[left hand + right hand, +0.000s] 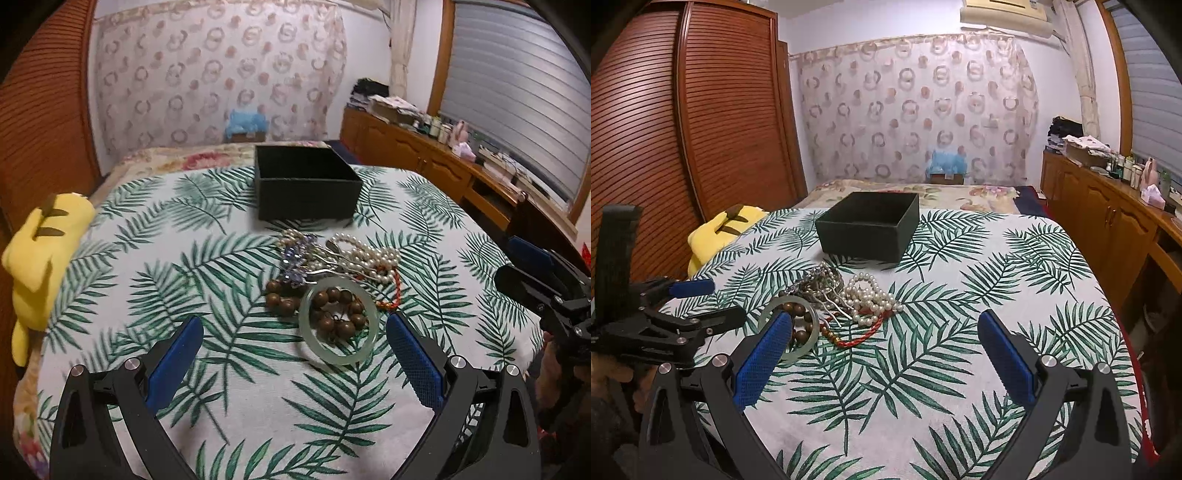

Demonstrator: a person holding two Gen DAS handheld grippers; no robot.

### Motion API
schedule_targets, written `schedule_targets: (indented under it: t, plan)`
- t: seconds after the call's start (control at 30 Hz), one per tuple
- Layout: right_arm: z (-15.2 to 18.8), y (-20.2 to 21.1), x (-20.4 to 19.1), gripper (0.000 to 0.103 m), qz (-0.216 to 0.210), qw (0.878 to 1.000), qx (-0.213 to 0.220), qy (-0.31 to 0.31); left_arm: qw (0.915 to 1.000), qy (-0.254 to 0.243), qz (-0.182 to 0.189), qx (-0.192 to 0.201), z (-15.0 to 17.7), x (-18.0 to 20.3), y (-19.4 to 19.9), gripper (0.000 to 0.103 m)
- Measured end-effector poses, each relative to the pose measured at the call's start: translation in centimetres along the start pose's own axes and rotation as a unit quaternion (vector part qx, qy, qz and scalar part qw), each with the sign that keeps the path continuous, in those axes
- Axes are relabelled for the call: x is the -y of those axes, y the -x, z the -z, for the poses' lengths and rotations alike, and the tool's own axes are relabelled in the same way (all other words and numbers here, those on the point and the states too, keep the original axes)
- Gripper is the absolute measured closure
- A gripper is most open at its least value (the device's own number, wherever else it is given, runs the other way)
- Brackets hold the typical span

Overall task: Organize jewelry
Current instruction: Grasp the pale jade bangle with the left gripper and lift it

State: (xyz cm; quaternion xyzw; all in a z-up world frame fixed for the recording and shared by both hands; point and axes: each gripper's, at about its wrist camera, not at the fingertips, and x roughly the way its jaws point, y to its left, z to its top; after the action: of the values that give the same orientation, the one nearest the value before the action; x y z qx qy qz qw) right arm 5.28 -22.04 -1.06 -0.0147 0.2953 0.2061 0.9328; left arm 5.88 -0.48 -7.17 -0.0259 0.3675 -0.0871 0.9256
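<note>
Jewelry, a tangled heap of white pearl strands [373, 254], brown wooden bead bracelets [334, 308], a red cord [862, 334] and a pale green jade bangle [339, 321] lying flat, sits mid-way on the palm-leaf printed bench cover [221, 258], just in front of the open-topped black square box [306, 184]. The heap stretches roughly crosswise. The left hand-held gripper [294, 354] and right hand-held gripper [884, 345] both hover spread wide, holding nothing. A yellow plush toy [40, 254] lies beside a slatted wooden wardrobe [683, 122]; a patterned curtain [916, 107] hangs behind.

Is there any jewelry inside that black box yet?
No: the black box shows only its dark inside, while the pearls and the pale green bangle lie in a pile on the leaf-print cloth before it.
</note>
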Motion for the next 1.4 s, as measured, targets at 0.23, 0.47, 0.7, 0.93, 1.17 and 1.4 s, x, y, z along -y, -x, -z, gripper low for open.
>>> schedule_targets:
  t: [0.23,0.47,0.7,0.93,1.17,1.4]
  plan:
    - [0.4,-0.6,-0.1,0.003,-0.005,1.000,-0.011,0.009,0.9984,-0.001,0.044,-0.034,-0.6,0.1,-2.1,0.041]
    - [0.6,-1.0,0.0,0.003,-0.006,1.000,-0.018,0.008,0.9964,0.020,0.062,-0.055,-0.8,-0.6,-3.8,0.072]
    - [0.7,-1.6,0.0,0.003,-0.008,1.000,-0.024,0.011,0.9957,0.024,0.063,-0.064,-0.7,-1.1,-4.4,0.095]
    - [0.4,-2.8,-0.2,0.003,-0.008,0.999,-0.032,0.020,0.9980,0.020,0.051,-0.031,-0.7,-1.9,-2.3,0.096]
    - [-1.2,-5.7,-1.2,0.008,-0.026,0.997,-0.049,0.046,0.9980,0.047,0.041,0.005,-0.9,-4.3,0.2,0.096]
    - [-2.5,-9.5,-3.5,0.012,-0.071,0.991,-0.085,0.070,0.9979,0.056,0.015,0.029,-1.4,-6.5,1.7,0.096]
